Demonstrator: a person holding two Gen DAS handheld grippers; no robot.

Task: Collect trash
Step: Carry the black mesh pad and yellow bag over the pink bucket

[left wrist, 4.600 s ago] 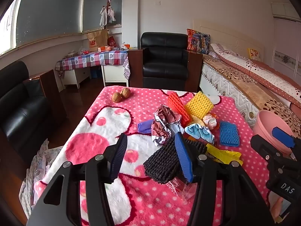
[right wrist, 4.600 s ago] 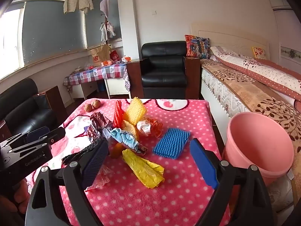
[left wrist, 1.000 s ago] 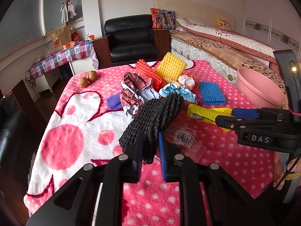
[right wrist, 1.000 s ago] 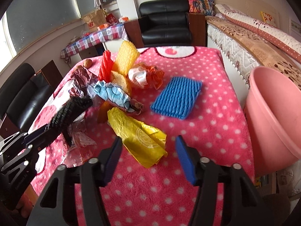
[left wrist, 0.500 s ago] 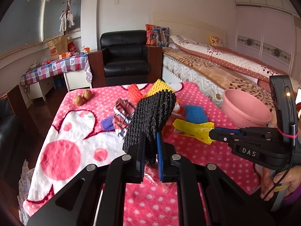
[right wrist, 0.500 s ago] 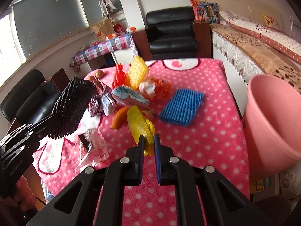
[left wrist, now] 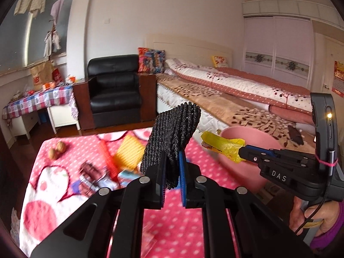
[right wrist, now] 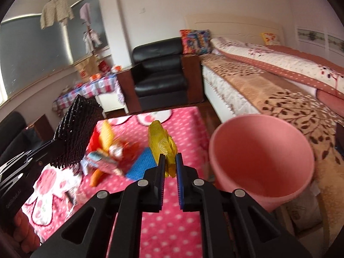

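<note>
My left gripper point(left wrist: 172, 167) is shut on a black foam net sleeve point(left wrist: 172, 133), held up above the pink dotted blanket point(left wrist: 172, 225). The same sleeve point(right wrist: 75, 133) shows at the left of the right wrist view. My right gripper point(right wrist: 170, 165) is shut on a yellow crumpled bag point(right wrist: 162, 144), lifted off the blanket just left of the pink bucket point(right wrist: 258, 157). In the left wrist view the yellow bag point(left wrist: 221, 145) hangs in front of the bucket point(left wrist: 247, 135). More trash stays on the blanket: a blue foam net point(right wrist: 142, 163), orange and yellow nets point(left wrist: 124, 154), crumpled wrappers point(left wrist: 92, 176).
Two walnuts point(left wrist: 56, 149) lie at the blanket's far left. A bed point(right wrist: 279, 86) runs along the right behind the bucket. A black armchair point(left wrist: 115, 90) and a checked side table point(left wrist: 36, 101) stand beyond the blanket. A person's hand point(left wrist: 314, 217) holds the right gripper's handle.
Both grippers rose off the blanket with their loads. The right gripper closed on the yellow bag and carried it toward the pink bucket. The left lifted the black sleeve higher.
</note>
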